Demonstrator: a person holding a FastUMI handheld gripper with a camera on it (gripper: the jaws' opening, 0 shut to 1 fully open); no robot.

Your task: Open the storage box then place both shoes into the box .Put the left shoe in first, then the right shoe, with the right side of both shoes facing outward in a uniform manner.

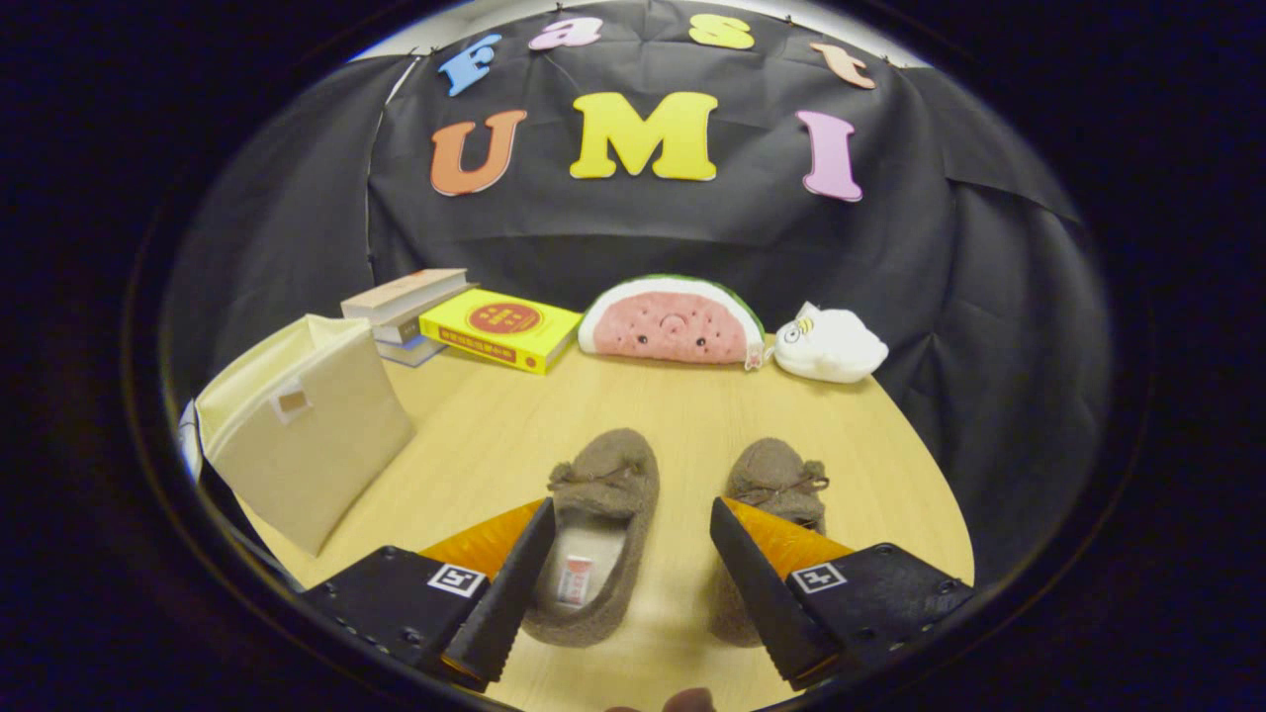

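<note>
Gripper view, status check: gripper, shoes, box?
Gripper open, holding nothing. Left fuzzy brown slipper between its fingers, right one beside. Beige fabric storage box closed, off to the left. Nothing in the way.

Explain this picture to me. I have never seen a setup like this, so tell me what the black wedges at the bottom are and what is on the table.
The camera rides on a hand-held gripper and looks forward along its two fingers, the wedges you mean. They are open and hold nothing. On the wooden table, the left shoe lies between the fingers, and the right shoe lies partly behind the right finger. The cream fabric storage box stands off to the left. Farther back lie stacked books, a yellow book, a watermelon plush and a white plush toy.
</note>
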